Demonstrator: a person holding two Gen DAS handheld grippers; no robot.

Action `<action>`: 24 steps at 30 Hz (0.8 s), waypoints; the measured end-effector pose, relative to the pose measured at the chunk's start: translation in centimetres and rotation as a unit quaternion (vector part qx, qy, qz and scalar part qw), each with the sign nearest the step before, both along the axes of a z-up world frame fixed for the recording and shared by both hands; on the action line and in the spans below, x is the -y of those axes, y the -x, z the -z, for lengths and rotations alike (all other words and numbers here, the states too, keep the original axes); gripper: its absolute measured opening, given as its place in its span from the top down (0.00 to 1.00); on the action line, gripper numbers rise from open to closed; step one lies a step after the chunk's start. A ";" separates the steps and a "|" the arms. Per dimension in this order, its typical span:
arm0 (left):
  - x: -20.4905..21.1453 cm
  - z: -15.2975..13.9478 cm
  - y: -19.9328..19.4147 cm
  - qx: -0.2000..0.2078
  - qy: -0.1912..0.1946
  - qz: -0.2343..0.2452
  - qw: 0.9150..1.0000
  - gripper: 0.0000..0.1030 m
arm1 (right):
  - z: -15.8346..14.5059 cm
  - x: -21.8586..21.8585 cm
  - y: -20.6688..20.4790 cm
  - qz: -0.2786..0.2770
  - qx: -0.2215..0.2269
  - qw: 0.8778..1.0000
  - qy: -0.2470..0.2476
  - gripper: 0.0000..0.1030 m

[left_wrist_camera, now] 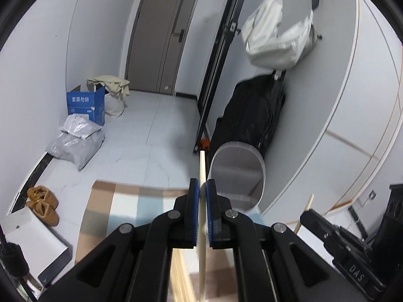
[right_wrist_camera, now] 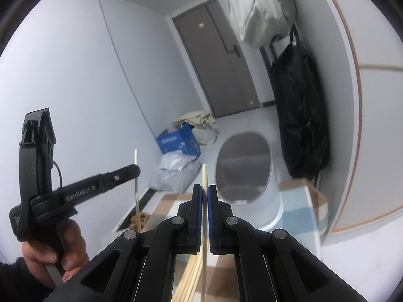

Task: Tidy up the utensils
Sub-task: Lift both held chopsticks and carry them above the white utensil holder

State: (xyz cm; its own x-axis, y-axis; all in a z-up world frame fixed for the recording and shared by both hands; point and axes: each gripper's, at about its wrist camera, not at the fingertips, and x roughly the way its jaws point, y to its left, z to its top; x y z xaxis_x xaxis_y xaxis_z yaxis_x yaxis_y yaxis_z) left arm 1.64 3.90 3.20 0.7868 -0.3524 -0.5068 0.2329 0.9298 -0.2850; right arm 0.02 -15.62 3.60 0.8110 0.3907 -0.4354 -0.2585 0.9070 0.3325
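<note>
Ahead of me the pale tiled floor (left_wrist_camera: 156, 130) runs open to the grey door (left_wrist_camera: 161, 37) at the far end, with clutter only along its left edge: a blue carton (left_wrist_camera: 85, 105), a beige bag (left_wrist_camera: 113, 90) behind it, grey plastic parcels (left_wrist_camera: 75, 141) and a pair of tan shoes (left_wrist_camera: 44, 203) near the wall. On the right the way is tighter: a black-framed panel (left_wrist_camera: 219, 58) stands on edge, a black bag (left_wrist_camera: 254, 110) leans on the curved white wall (left_wrist_camera: 340, 100), and a white bag (left_wrist_camera: 277, 40) hangs above it. Directly below my claws lies the checked cloth (left_wrist_camera: 121, 201), its far edge meeting the floor, and on it the round white holder (left_wrist_camera: 236, 173) stands just right of my left gripper (left_wrist_camera: 202, 188), its mouth open toward me. My left claw is pinched narrow on one pale chopstick (left_wrist_camera: 202, 166), which sticks out past the blue pads toward the holder's rim without touching it. My right gripper (right_wrist_camera: 204, 193) is likewise clamped on a second chopstick (right_wrist_camera: 204, 176), tip up, the holder just to its right. From the right view my left hand (right_wrist_camera: 50, 249) grips its tool's handle low at left, the tool angled up and across, its chopstick upright; more loose chopsticks (right_wrist_camera: 191, 271) lie beneath my right claw
</note>
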 end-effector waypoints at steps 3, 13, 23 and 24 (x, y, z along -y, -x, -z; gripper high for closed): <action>0.3 -1.6 -1.4 0.024 0.012 -0.001 1.000 0.99 | -2.6 0.6 -1.3 0.004 0.017 1.000 0.005 0.97; 3.2 -6.3 -9.4 0.092 0.059 0.010 0.994 0.99 | -10.2 2.9 -8.9 0.021 0.123 0.992 0.034 0.97; 4.3 -3.2 -13.7 0.102 0.063 0.023 0.992 0.99 | -8.2 3.2 -15.3 0.038 0.143 0.988 0.040 0.97; 4.4 -2.7 -14.0 0.101 0.062 0.026 0.993 0.99 | -7.8 3.2 -15.8 0.039 0.141 0.988 0.040 0.97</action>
State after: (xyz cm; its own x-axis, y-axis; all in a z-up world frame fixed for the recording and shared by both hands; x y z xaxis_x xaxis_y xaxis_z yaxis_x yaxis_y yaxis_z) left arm 15.65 -0.52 5.89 0.8474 -0.4446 -0.2902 0.3436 0.8759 -0.3387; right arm 15.86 -18.82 11.41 0.9307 0.2957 -0.2152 -0.2590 0.9484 0.1830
